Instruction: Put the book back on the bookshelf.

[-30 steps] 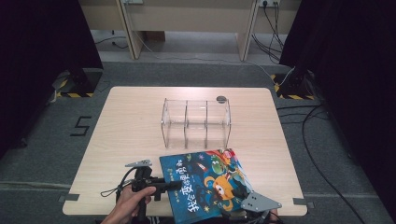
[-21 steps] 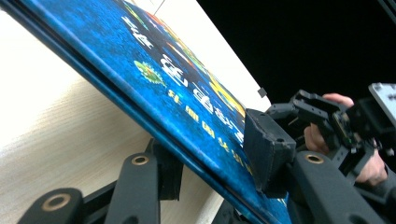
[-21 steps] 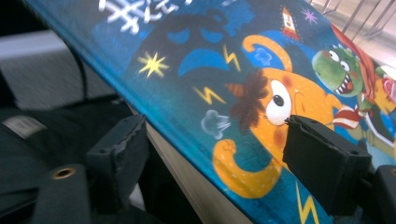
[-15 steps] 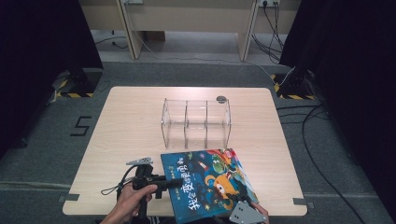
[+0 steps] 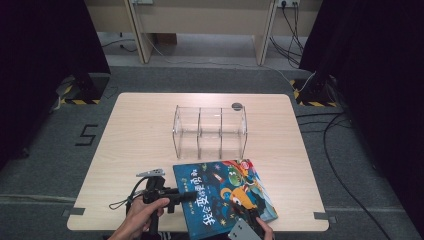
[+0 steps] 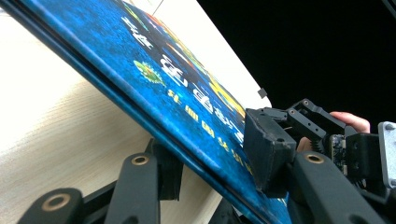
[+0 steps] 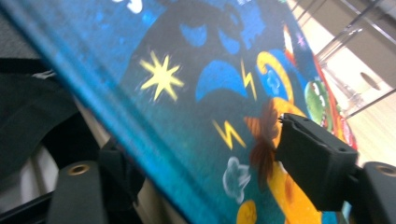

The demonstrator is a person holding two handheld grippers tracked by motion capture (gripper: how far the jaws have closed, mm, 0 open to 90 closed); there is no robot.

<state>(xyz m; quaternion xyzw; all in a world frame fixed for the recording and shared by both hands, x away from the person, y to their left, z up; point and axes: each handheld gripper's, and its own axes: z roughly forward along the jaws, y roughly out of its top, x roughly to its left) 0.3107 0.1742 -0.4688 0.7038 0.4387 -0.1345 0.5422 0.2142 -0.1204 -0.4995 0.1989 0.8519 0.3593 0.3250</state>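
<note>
1. Book (image 5: 225,194) sits at the near edge of the table (image 5: 130,130), just in front of the clear rack (image 5: 210,131). Our left tongs (image 5: 187,196) are clamped on its left edge; in the left gripper view one jaw is under the cover and one on top, with that edge (image 6: 154,84) lifted off the wood.
2. Change over the last second: the right tongs (image 5: 250,216) have slid in from the near right corner to the book's near edge, and the jaws have just been closing. In the right gripper view the cover (image 7: 196,107) lies between them, one jaw below, one above. We read them as not yet pressing, so a wide gap with the book inside.
3. Left hand (image 5: 142,217) and left tongs: no move, same grip as a second ago.
4. Meaning: we judge this as setting up a two-point hold, likely to stand the book up and slot it into the rack.
5. Around: the rack has three upright compartments, all looking unfilled; a small dark disc (image 5: 236,106) lies behind it, touching or just beside its far right corner.
6. In the way: nothing between book and rack. The rack's near wall is close, so the book needs lifting before it tips in.
</note>
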